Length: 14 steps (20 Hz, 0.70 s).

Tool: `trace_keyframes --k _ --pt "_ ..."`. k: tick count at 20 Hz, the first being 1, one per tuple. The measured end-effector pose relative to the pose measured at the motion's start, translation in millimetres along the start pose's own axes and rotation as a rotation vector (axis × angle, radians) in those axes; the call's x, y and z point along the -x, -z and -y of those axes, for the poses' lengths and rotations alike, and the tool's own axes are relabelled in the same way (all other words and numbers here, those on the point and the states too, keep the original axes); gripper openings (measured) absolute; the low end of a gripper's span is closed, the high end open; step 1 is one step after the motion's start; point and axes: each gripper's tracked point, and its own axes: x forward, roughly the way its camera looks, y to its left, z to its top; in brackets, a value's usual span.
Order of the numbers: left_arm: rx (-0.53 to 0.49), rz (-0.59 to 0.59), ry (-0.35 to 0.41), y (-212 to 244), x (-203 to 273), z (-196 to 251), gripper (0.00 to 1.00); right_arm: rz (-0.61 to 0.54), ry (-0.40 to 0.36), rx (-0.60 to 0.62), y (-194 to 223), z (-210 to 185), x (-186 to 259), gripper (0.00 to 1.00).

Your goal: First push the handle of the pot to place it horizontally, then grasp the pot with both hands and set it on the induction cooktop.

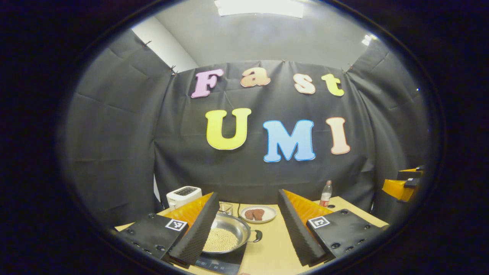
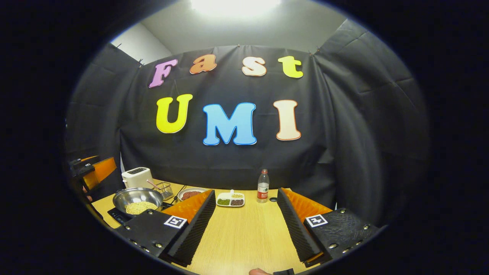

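A steel pot (image 1: 225, 235) holding pale yellow grains rests on the black induction cooktop (image 1: 223, 262), low in the left gripper view. Its dark side handle (image 1: 256, 236) points right. My left gripper (image 1: 248, 200) is open above and in front of the pot, and its left finger hides the pot's left side. In the right gripper view the pot (image 2: 137, 200) and the cooktop (image 2: 116, 215) lie far left. My right gripper (image 2: 246, 193) hangs open over the bare wooden table (image 2: 244, 233), well away from the pot. The left gripper (image 2: 95, 172) also shows at the left edge there, and the right gripper (image 1: 401, 187) at the right edge of the left gripper view.
Behind the pot stand a white toaster (image 2: 136, 177), a wire basket (image 2: 163, 189), a glass (image 1: 226, 208) and a plate of brown patties (image 1: 258, 214). A divided dish of beans (image 2: 230, 199) and a plastic bottle (image 2: 262, 186) stand at the back middle.
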Motion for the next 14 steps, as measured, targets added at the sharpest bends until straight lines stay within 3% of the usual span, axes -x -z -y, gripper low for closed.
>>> trace_keyframes --k 1,2,3,6,14 --pt "-0.002 0.003 0.003 -5 9 4 0.99 0.01 -0.005 -0.006 -6 2 7 0.97" --pt "-0.005 0.004 0.016 -8 16 9 0.94 0.019 -0.007 -0.01 -11 2 13 0.97" --pt "-0.012 0.004 0.022 -12 22 11 1.0 0.025 -0.007 -0.014 -14 3 20 0.97" --pt "-0.02 0.02 0.034 -24 36 10 1.0 0.054 -0.012 -0.013 -26 -1 39 0.97" --pt "-0.034 0.028 0.047 -36 60 -18 0.99 0.152 0.028 -0.002 -59 -14 71 0.97"
